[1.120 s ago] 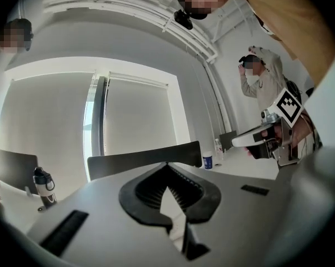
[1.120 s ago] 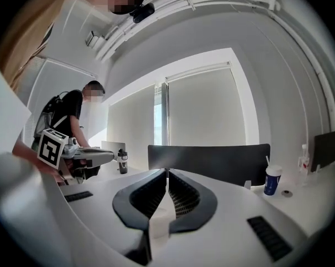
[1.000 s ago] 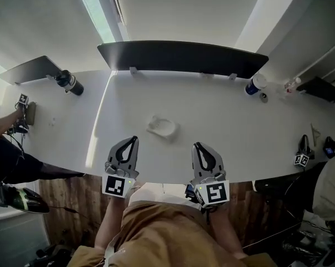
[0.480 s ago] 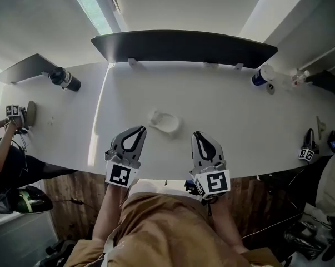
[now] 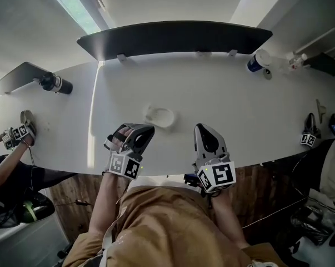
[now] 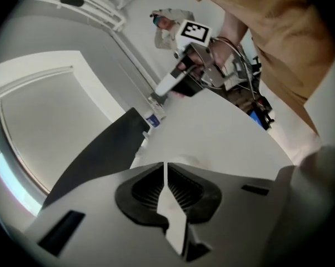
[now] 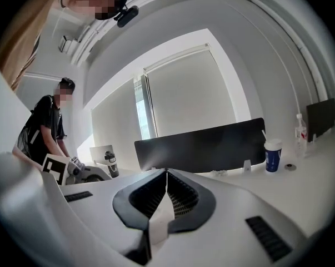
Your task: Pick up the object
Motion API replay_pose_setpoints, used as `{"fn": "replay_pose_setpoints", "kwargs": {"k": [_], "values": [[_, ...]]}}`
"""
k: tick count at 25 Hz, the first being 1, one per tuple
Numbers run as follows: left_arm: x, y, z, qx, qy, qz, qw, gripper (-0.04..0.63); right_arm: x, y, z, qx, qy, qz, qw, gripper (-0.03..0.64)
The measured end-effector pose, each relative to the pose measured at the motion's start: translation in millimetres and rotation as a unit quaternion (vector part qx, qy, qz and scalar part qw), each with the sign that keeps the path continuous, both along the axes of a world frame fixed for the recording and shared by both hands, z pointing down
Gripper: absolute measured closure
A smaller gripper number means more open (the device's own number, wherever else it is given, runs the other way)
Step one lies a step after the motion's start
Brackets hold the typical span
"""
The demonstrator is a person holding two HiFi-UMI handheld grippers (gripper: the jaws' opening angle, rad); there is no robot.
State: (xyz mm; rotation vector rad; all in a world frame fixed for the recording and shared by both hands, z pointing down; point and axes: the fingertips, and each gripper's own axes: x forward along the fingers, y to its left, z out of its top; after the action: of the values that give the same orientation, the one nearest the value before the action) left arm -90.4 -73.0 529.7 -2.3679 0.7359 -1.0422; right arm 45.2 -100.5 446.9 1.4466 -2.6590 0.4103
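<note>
A small white dish-shaped object (image 5: pixel 160 116) lies on the white table (image 5: pixel 228 104), near the front middle. My left gripper (image 5: pixel 147 130) is shut and empty. It is rolled onto its side, with its tip just below and left of the object and apart from it. In the left gripper view the jaws (image 6: pixel 165 166) meet with nothing between them. My right gripper (image 5: pixel 203 129) rests further right near the table's front edge, also shut and empty. Its jaws (image 7: pixel 166 174) are closed in the right gripper view.
A long black screen (image 5: pixel 173 36) stands along the far edge. A blue and white cup (image 5: pixel 256 60) is at the back right and a black bottle (image 5: pixel 55 83) at the back left. Another person's hand (image 5: pixel 20 133) works at the left end. Marker-cube tools (image 5: pixel 309 138) sit at the right end.
My left gripper has rolled onto its side and moved up and right, closer to the white object. The right gripper has stayed about where it was. Both stay shut.
</note>
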Motion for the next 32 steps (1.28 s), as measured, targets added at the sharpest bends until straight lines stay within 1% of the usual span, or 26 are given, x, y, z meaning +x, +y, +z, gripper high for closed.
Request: {"fn": "replay_pose_setpoints", "kwargs": {"k": [1,3,6,8,10,11,14,17,19,21,24,26,28,30,32], "values": [[-1,1,12,-0.01,-0.02,0.006,0.9997,0.588,0,0,0,0.001,0.0,0.0,1.0,0.607],[-3,2,29,-0.028,-0.04,0.01,0.9988,0.588,2,-2,1,0.001,-0.001,0.002,1.0,0.607],[-2,1,42,-0.058,-0.04,0.009,0.9975,0.587,4,-5,2,-0.002,-0.009,0.006,1.0,0.607],[-1,2,49,-0.085,-0.04,0.009,0.9956,0.503,2,-4,2,-0.003,-0.011,0.004,1.0,0.607],[-2,1,57,-0.104,-0.047,0.009,0.9934,0.439,-1,-3,3,-0.003,-0.01,-0.002,1.0,0.607],[-3,1,60,-0.11,-0.052,0.009,0.9925,0.421,-3,-3,4,-0.004,-0.009,-0.004,1.0,0.607],[-6,-1,68,-0.118,-0.067,0.005,0.9907,0.395,-2,-4,7,-0.007,-0.01,-0.003,1.0,0.607],[-6,-9,78,-0.106,-0.105,0.011,0.9888,0.385,2,-5,9,-0.009,-0.009,0.0,1.0,0.607],[-5,-12,87,-0.096,-0.14,0.021,0.9853,0.379,3,-5,10,-0.011,-0.01,0.001,1.0,0.607],[-5,-14,95,-0.095,-0.167,0.027,0.981,0.374,4,-4,10,-0.011,-0.012,0.003,1.0,0.607],[-3,-15,106,-0.099,-0.184,0.03,0.9775,0.374,6,-3,12,-0.014,-0.012,0.005,1.0,0.607],[-2,-17,111,-0.092,-0.194,0.03,0.9762,0.374,6,-3,14,-0.016,-0.012,0.008,1.0,0.607],[-2,-21,113,-0.069,-0.213,0.028,0.9743,0.374,7,-4,14,-0.016,-0.014,0.01,1.0,0.607],[-2,-25,115,-0.039,-0.239,0.026,0.97,0.374,9,-4,14,-0.015,-0.014,0.013,1.0,0.607],[-1,-26,119,-0.025,-0.253,0.022,0.9669,0.374,11,-5,14,-0.016,-0.014,0.016,1.0,0.607]]}}
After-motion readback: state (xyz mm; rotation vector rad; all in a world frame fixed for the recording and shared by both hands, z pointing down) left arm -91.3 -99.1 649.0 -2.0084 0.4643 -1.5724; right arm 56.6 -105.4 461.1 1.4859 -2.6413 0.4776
